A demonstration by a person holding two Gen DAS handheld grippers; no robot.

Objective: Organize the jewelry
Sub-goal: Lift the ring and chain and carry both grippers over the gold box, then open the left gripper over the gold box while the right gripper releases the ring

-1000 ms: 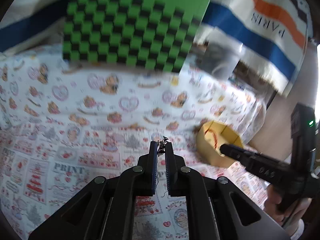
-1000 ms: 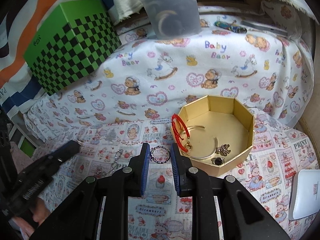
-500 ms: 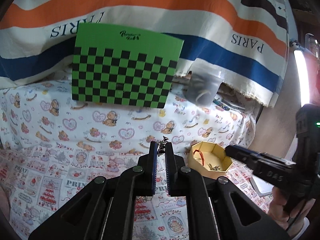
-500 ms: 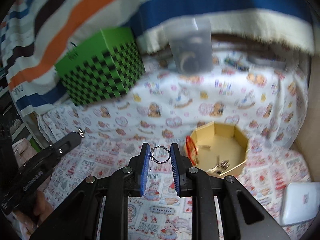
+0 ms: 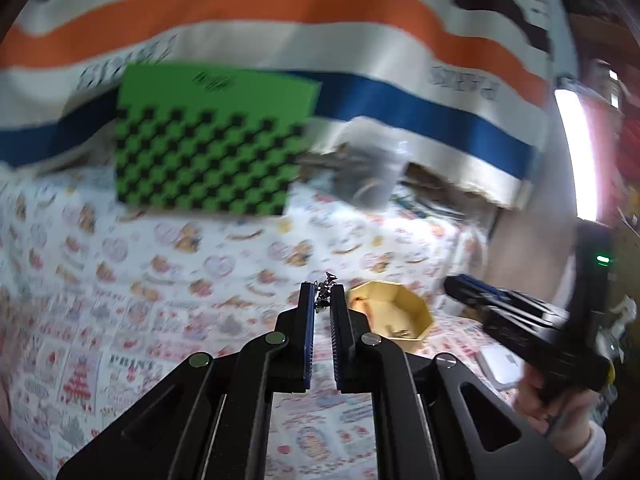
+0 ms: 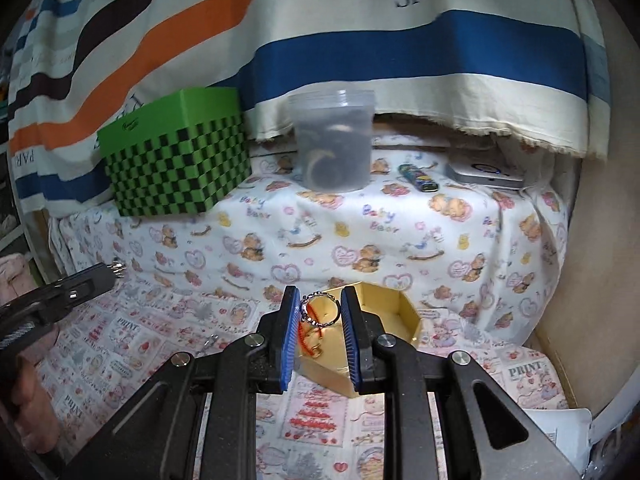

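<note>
Right fingers (image 6: 290,320) pinch a ring (image 6: 320,311) across its band, above the box (image 6: 394,312); left gripper (image 5: 322,300) clamps a small charm (image 5: 326,286). Both look light, stiff, slippery; grip edges.

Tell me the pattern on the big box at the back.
Green and black checks, plain green top; the checked box shows sharpest in the right wrist view.

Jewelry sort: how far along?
Done: the gold octagonal box already holds a red cord loop and a few small pieces. In hand: the right gripper is shut on a beaded ring in front of the box; the left gripper is shut on a small metal charm. Left: both still need dropping in, plus one small piece on the printed cloth.
</note>
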